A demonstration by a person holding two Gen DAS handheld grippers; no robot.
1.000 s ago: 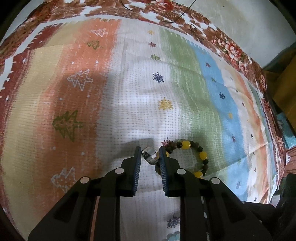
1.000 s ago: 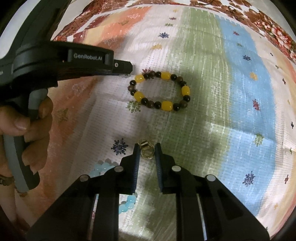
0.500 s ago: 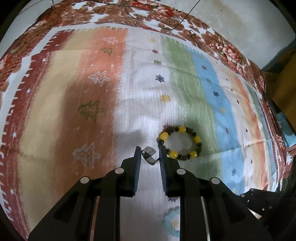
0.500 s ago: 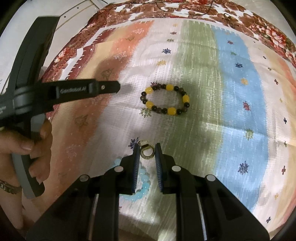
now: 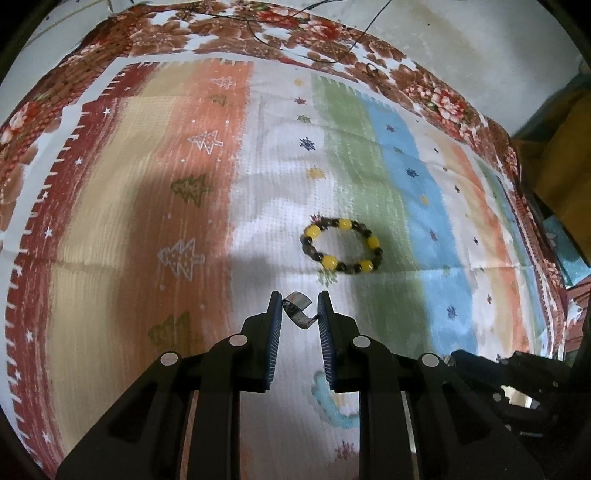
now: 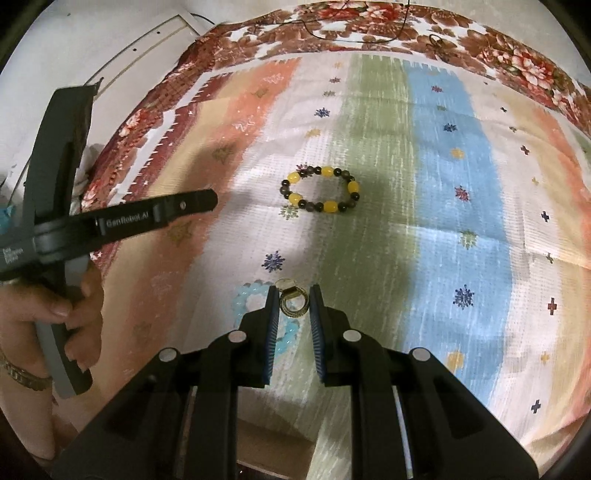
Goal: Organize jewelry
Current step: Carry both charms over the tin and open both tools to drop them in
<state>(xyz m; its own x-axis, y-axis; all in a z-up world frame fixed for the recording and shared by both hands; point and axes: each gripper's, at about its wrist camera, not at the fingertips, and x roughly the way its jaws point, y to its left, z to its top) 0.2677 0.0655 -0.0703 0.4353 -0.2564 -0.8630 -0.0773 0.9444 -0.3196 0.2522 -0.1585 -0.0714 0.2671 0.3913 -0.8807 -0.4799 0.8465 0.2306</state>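
A bracelet of yellow and dark beads (image 5: 342, 245) (image 6: 320, 189) lies flat on the striped bedspread (image 5: 122, 206). My left gripper (image 5: 300, 307) is shut on a silver band ring (image 5: 298, 308) and hangs in the air in front of the bracelet. My right gripper (image 6: 293, 302) is shut on a gold ring (image 6: 293, 301) with a small setting on top. A light blue bead bracelet (image 6: 255, 299) lies on the cloth under the right fingers, partly hidden; a bit of it (image 5: 328, 404) shows below the left fingers.
In the right wrist view a hand (image 6: 55, 314) holds the left gripper's handle (image 6: 66, 229) at the left. The bedspread's floral border (image 5: 258, 33) runs along the far edge, with a thin black cord (image 5: 314, 44) on it. A pale floor (image 5: 480, 48) lies beyond.
Both grippers have lifted away from the cloth with their rings; the beaded bracelet looks smaller and farther off. More of the light blue bracelet shows under the right gripper.
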